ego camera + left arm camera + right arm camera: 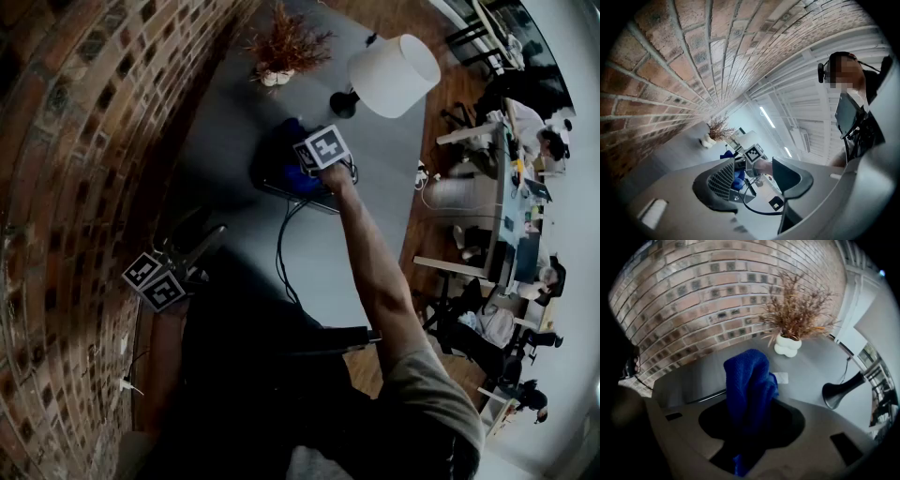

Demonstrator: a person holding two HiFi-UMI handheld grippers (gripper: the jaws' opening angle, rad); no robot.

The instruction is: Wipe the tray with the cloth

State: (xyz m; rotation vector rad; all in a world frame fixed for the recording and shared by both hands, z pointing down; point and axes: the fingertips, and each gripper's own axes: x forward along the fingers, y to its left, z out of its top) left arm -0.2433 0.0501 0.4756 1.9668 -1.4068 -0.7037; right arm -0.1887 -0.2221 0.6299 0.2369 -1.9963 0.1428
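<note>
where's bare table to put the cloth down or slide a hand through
Bare table lies between the brick wall and the cloth, and again between the vase and the lamp base. It is crowded under the right gripper: tray, cloth and cable.

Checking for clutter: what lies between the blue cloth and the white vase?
Right gripper view: only a small white card on grey tabletop, beside the cloth.

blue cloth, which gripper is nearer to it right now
Right. The right gripper is clamped on the blue cloth; the left gripper is off by the brick wall, jaws apart, empty.
</note>
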